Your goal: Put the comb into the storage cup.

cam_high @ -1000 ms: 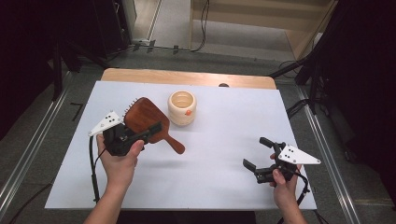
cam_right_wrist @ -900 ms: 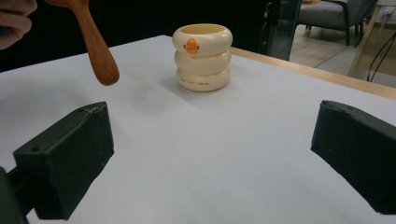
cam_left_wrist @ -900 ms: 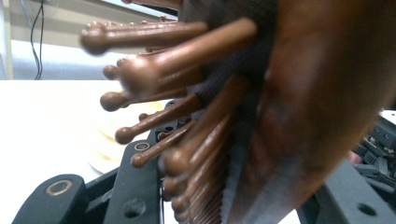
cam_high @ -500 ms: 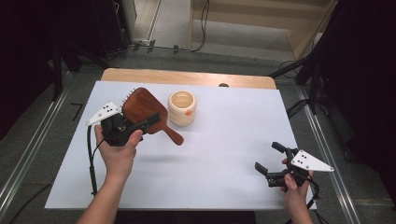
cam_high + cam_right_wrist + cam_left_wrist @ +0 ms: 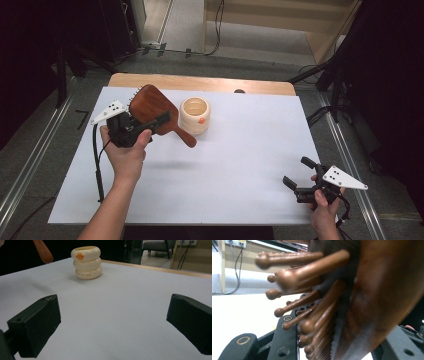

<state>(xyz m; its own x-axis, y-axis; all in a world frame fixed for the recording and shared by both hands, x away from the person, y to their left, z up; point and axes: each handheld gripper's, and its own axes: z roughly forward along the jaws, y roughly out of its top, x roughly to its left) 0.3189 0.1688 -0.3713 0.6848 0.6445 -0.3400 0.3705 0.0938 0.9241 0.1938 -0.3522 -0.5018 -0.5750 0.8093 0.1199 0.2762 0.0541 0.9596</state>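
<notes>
A brown wooden paddle hairbrush (image 5: 152, 107) hangs tilted above the white table sheet (image 5: 240, 150) at the far left. My left gripper (image 5: 156, 120) is shut on its head. In the left gripper view the brush (image 5: 372, 295) sits between the jaws, its wooden pins pointing left. The handle slopes down toward a cream ringed cup (image 5: 195, 115) with an orange mark, which stands upright just right of it. My right gripper (image 5: 296, 171) stands open at the front right corner with nothing between its fingers. In its own view the gripper (image 5: 113, 322) faces the cup (image 5: 87, 262).
The table's wooden far edge (image 5: 200, 82) shows beyond the sheet. Metal floor rails (image 5: 30, 170) run along both sides, and cables lie on the floor behind. Bare sheet spreads between the cup and the right gripper.
My left hand has carried the brush a little farther back and higher. My right gripper has slid toward the front right corner and lower.
</notes>
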